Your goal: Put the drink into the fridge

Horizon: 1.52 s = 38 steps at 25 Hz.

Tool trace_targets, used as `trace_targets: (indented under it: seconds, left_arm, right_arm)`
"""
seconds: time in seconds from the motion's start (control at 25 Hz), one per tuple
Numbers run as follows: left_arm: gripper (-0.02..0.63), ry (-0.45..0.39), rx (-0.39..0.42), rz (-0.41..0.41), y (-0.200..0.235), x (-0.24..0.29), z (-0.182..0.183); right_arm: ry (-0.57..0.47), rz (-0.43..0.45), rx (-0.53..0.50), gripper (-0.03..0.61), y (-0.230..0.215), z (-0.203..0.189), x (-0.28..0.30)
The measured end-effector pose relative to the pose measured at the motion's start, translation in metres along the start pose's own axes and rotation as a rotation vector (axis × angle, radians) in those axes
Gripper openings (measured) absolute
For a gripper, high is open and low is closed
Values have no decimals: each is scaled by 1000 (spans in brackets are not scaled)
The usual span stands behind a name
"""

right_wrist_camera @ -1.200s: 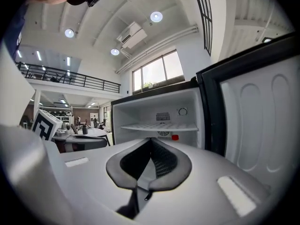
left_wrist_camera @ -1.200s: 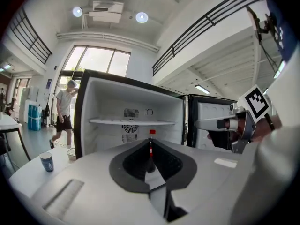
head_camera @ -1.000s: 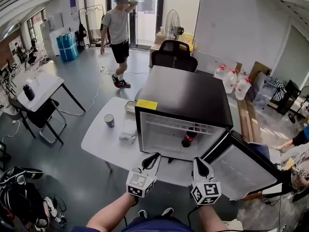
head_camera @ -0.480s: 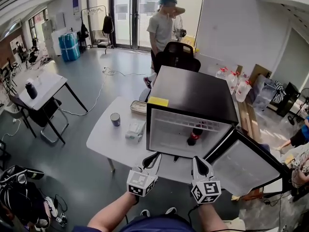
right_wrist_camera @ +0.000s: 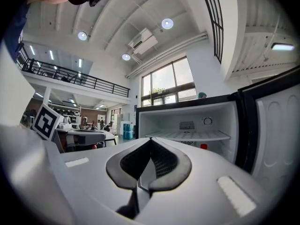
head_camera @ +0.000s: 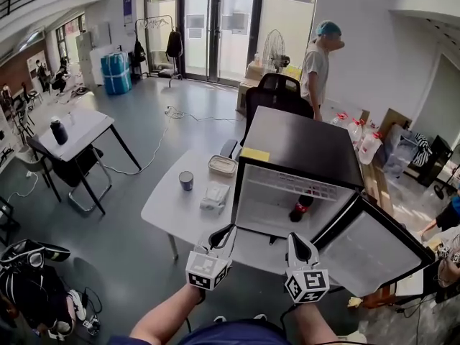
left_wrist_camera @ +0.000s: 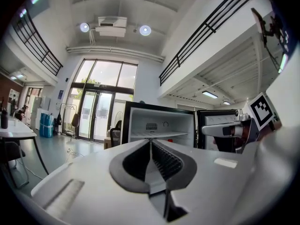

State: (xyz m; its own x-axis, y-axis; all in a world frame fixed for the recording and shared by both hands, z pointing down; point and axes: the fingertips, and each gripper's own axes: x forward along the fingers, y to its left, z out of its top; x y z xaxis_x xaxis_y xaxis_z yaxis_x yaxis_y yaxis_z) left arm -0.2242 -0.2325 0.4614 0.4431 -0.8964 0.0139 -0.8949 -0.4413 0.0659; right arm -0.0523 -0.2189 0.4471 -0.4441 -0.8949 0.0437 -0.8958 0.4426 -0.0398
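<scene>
1. Resting inside the open fridge (head_camera: 302, 146), the drink (head_camera: 301, 207) is a dark bottle with a red cap, at the right side of the compartment and below the white wire shelf (right_wrist_camera: 187, 136).
2. The fridge stands on the right part of the white bench (head_camera: 169, 210), and its door (head_camera: 370, 254) is swung wide out to the right.
3. The left claw (head_camera: 223, 231) is held low in front of the fridge opening. Its jaws are pressed together with nothing between them, and it is well apart from the drink.
4. The right claw (head_camera: 296, 240) is just beside it, level with the door's hinge side. Its jaws are likewise closed tight on nothing.
5. Both claws point toward the fridge interior, and neither touches the fridge or the door.
6. On the bench left of the fridge are a dark cup (head_camera: 186, 181), a shallow tray (head_camera: 223, 165) and a pale packet (head_camera: 214, 196).
7. Behind the fridge are a black office chair (head_camera: 277, 95) and a person (head_camera: 316, 63) standing.
</scene>
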Motion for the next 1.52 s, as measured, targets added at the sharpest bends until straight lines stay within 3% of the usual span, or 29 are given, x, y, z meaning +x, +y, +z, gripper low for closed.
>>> trace_targets:
  seconds: [1.52]
  left_arm:
    - [17,22,39,-36,-3,-10,-6]
  right_arm:
    - [0,-6,-11,6,16,-1,-8]
